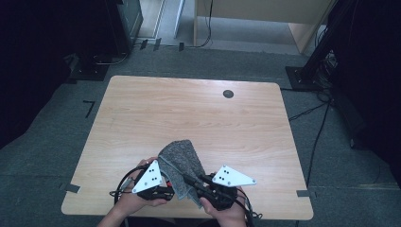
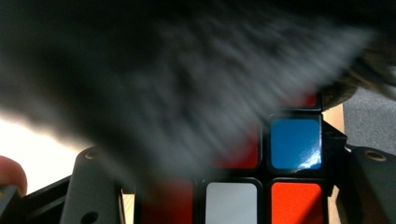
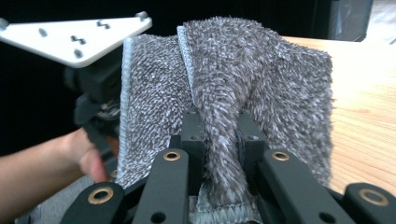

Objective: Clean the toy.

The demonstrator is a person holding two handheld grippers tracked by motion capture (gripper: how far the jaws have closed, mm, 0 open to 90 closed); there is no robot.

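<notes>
Now, nearest first:
Right gripper (image 3: 219,140): I am seeing its jaws pinched nearly together on a ridge of the grey towel (image 3: 261,88), pile bulging out on both sides of the bite.
Left gripper (image 2: 231,196): I am seeing a puzzle cube (image 2: 294,144) sitting between its jaws, which are reaching it on both sides; I am reading that as a hold on the cube, with the towel hanging blurred across the lens.
Where the towel is: in the high view it is standing up off the table (image 1: 189,113) between both grippers, at about 6 o'clock on the tabletop, near the front edge.
Towel handling: I am judging it light, limp and grippy; a pinch near the stitched hem is looking the surest hold, since the loose pile is compressing easily.
Cube handling: I am judging it rigid, with glossy, slippery stickers in blue, red and white, so flat faces are the place to clamp.
Table: pale wood grain, smooth, rounded corners.
Far side: a small dark round cap (image 1: 228,93) is sitting at about 1 o'clock.
</notes>
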